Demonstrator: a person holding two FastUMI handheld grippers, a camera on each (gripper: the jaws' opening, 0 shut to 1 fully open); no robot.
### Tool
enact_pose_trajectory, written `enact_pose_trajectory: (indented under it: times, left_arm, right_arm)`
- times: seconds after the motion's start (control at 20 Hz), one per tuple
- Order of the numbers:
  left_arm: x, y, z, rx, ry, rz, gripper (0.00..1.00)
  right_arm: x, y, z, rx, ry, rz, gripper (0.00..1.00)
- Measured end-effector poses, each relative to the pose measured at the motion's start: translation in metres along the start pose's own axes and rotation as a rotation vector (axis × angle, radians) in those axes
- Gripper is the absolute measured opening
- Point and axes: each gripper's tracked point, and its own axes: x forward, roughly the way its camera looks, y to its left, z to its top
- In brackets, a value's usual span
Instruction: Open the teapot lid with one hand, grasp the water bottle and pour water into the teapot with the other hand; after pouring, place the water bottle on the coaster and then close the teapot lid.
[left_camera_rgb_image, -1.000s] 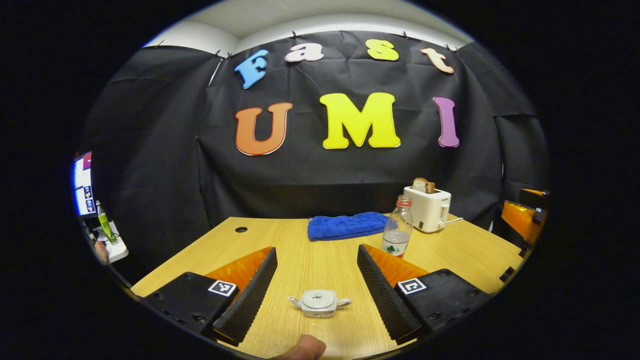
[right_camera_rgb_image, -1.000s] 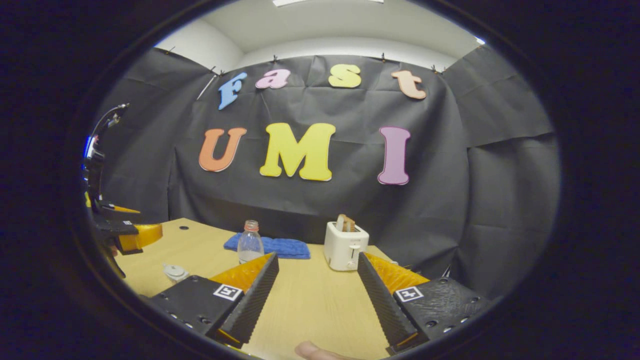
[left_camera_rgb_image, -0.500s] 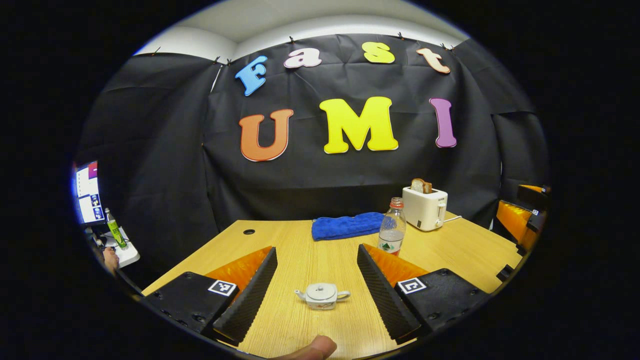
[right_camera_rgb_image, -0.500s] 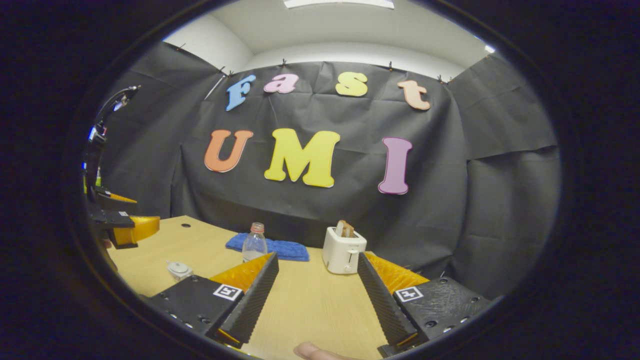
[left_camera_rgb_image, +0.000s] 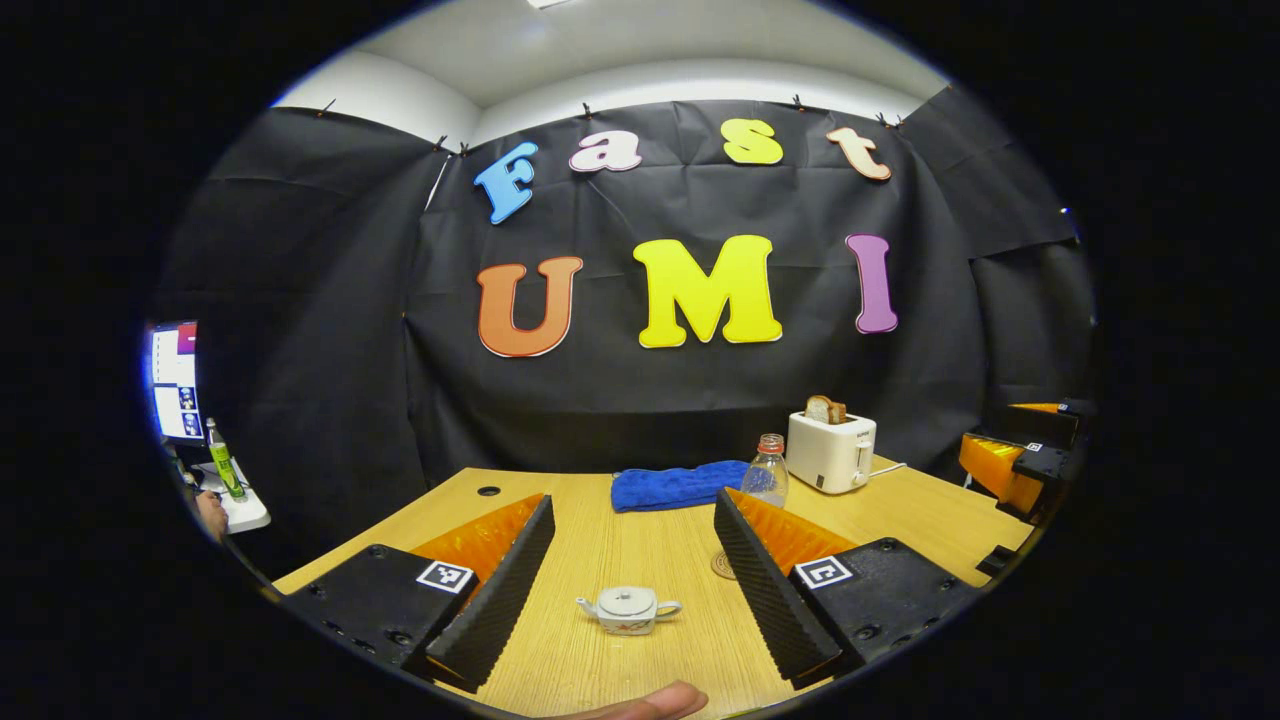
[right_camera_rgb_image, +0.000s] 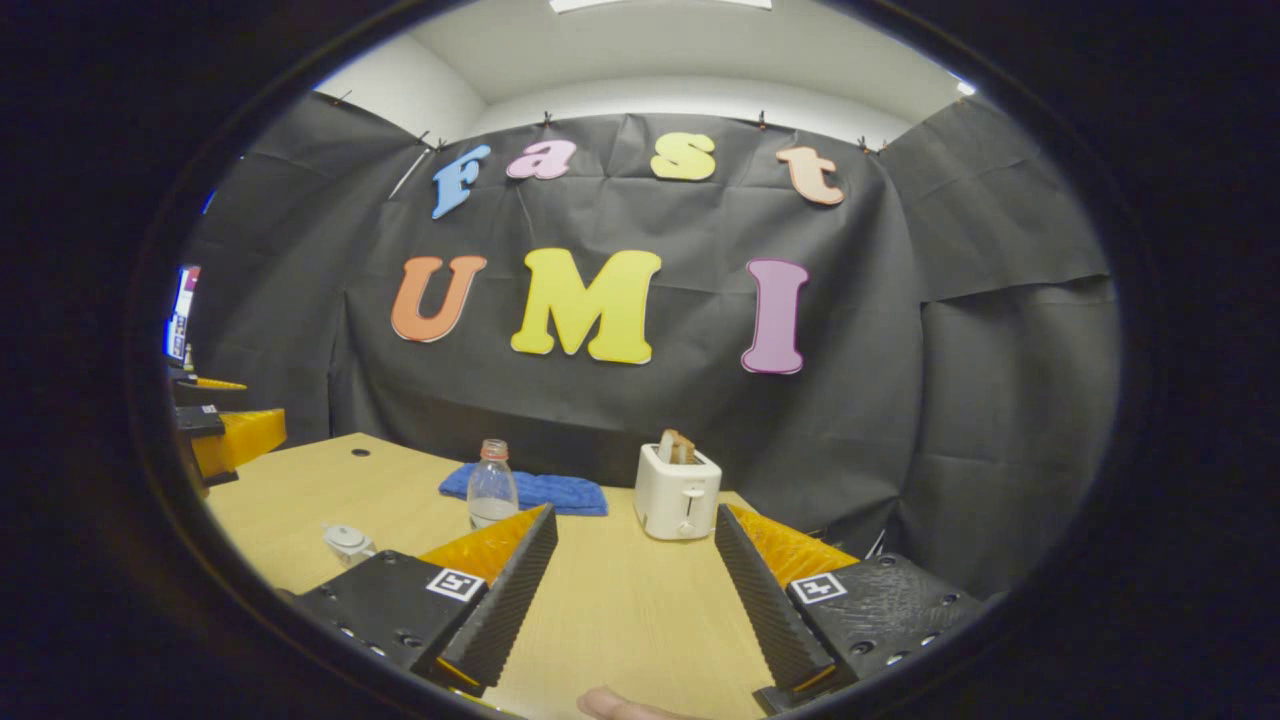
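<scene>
On the wooden table (left_camera_rgb_image: 640, 545), teapot (left_camera_rgb_image: 627, 609), water bottle (left_camera_rgb_image: 766, 474), toaster (left_camera_rgb_image: 831, 452).

Bare table (left_camera_rgb_image: 620, 545) surrounds teapot (left_camera_rgb_image: 628, 610); towel (right_camera_rgb_image: 525, 489) and toaster (right_camera_rgb_image: 678, 491) crowd bottle (right_camera_rgb_image: 492, 484).

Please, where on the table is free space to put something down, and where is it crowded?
Bare wood lies around the teapot at the near edge, and on the table in front of the toaster. It is crowded at the back: blue towel, water bottle, coaster and toaster stand close together.
</scene>
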Motion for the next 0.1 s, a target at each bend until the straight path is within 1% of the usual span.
enact_pose_trajectory:
  times: [0.05, 0.1]
  left_arm:
    - [0.0, 0.0, -0.0015, 0.001, 0.007, 0.004, 1.0]
    - [0.0001, -0.0005, -0.0032, 0.002, 0.013, 0.004, 1.0]
  right_arm:
    - [-0.0003, 0.0025, -0.0014, -0.003, 0.004, 0.009, 0.98]
    - [-0.0003, 0.0043, -0.0013, -0.008, 0.005, 0.013, 0.95]
